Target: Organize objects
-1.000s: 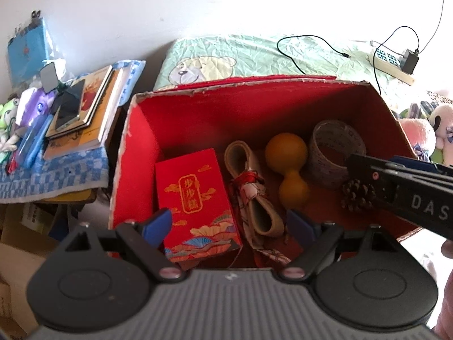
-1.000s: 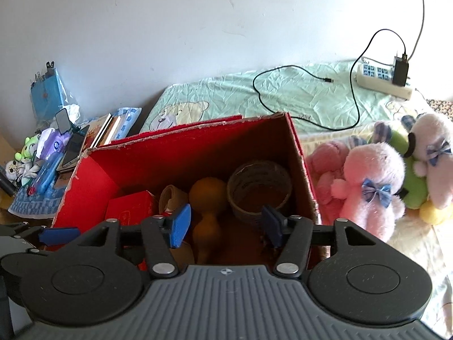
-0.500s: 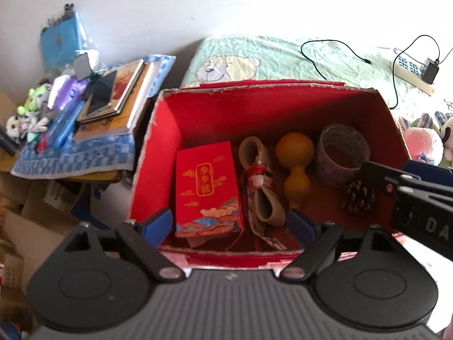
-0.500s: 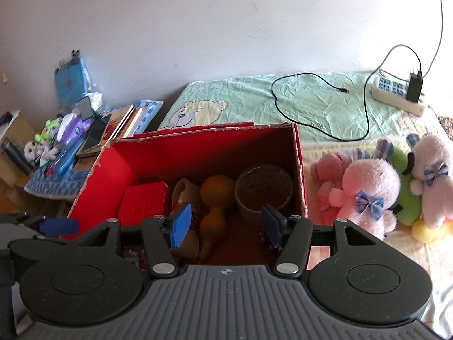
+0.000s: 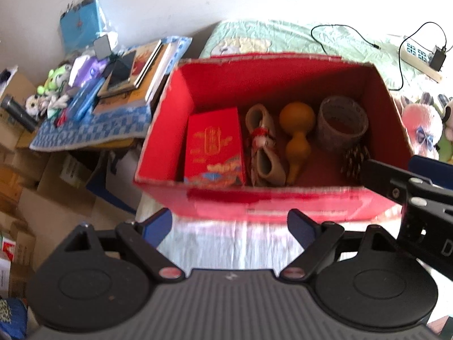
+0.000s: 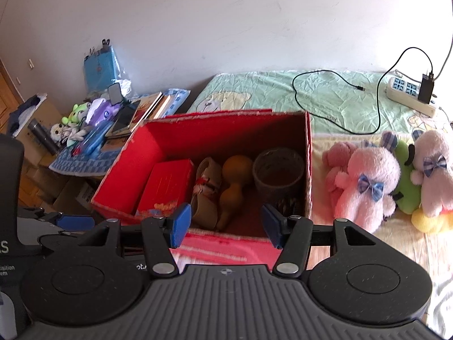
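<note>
I had both tools held short of the red box (image 5: 283, 201), nothing in either. My left gripper (image 5: 230, 226) stood with its jaws wide apart, its blue pads (image 5: 158, 225) just outside the near wall. My right gripper (image 6: 226, 223) was likewise spread and empty, above the near wall. Inside the box, in a row from left to right, lay a red packet (image 5: 213, 144), a folded tan strap (image 5: 262, 144), an orange gourd (image 5: 296, 136) and a woven cup (image 5: 341, 123), with a pine cone (image 5: 354, 160) just in front of the cup. Pink plush toys (image 6: 365, 181) sat on the bed beside the box.
</note>
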Available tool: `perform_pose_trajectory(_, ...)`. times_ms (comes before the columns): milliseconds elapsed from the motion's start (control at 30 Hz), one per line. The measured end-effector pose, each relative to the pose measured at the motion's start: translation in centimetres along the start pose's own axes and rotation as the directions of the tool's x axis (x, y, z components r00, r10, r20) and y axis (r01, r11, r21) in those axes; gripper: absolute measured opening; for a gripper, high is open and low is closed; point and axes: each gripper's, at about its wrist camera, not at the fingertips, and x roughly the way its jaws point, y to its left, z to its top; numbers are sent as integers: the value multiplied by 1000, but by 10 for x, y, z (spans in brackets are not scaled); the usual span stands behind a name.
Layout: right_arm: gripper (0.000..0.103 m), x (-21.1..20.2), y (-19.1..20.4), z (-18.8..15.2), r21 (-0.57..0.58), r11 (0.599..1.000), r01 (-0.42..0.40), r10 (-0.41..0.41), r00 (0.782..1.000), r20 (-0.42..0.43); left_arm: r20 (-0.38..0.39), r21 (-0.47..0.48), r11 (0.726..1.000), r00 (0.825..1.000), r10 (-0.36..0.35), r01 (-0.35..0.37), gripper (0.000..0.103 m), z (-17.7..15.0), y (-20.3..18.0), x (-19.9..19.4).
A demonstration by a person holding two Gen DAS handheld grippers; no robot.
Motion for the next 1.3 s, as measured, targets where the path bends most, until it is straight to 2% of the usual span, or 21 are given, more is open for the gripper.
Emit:
perform_pose_trajectory(267,58,2,-1,-19,55,998,-8,11,998,-67,-50,-30,999,999,21,-23,88,-23,5,2)
perform_pose_trajectory(500,58,5,0,-27,117,993,-2,15,994,-112,-79,-40,999,997,9,-12,88,-30,12,3)
perform_pose_trajectory(900,59,6,16,6,140,988,58,-58,998,-6,22,23,1000,1000,-17,17,88,16,28,2)
perform_pose_trajectory(1300,58,36,21,14,154,974,164,-173,984,45,57,77,996,997,-53,49,88,46,36,33)
